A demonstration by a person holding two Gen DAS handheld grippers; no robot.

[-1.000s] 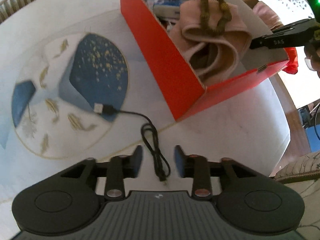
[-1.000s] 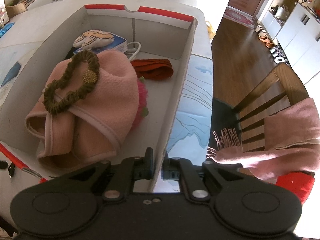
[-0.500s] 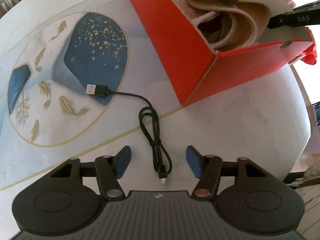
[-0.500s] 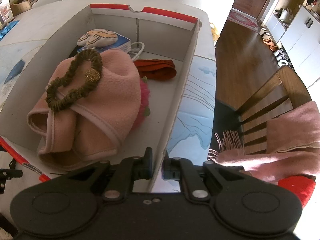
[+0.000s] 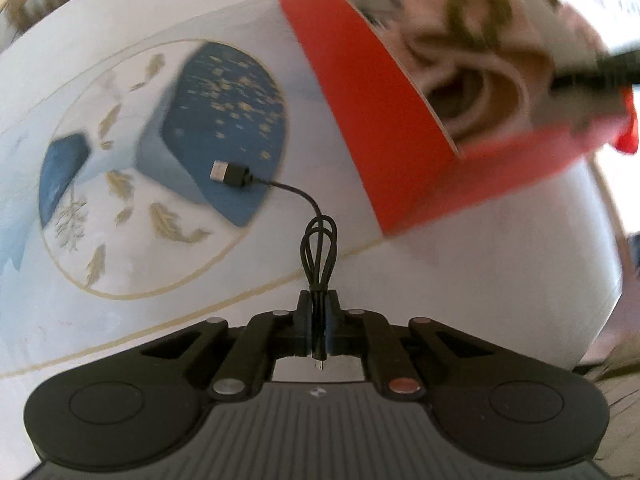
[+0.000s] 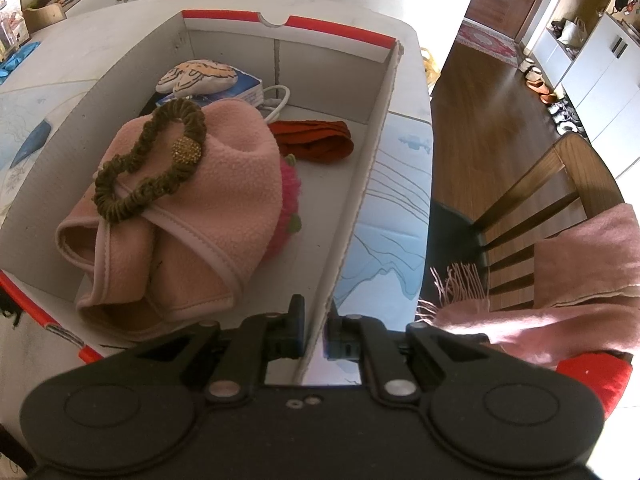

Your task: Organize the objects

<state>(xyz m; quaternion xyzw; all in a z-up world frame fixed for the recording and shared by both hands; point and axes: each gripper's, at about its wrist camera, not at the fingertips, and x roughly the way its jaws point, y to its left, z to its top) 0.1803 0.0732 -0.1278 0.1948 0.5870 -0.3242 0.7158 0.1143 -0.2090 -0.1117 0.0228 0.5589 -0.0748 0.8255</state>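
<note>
Cable (image 5: 318,252), black USB, bundled loops: clenched between pads of left tool (image 5: 318,318), jaws just closed on it; small plug end pokes out behind pads, USB-A plug (image 5: 229,172) trails ahead-left on desk (image 5: 460,280), over blue-and-gold fish print. Box (image 5: 384,120), red outside, white inside: ahead-right of left tool. Right tool (image 6: 314,326): clamped on box side wall. Contents ahead-left of right tool: pink fleece (image 6: 208,208), olive scrunchie (image 6: 152,160) on top, orange cloth (image 6: 316,142) beyond.
</note>
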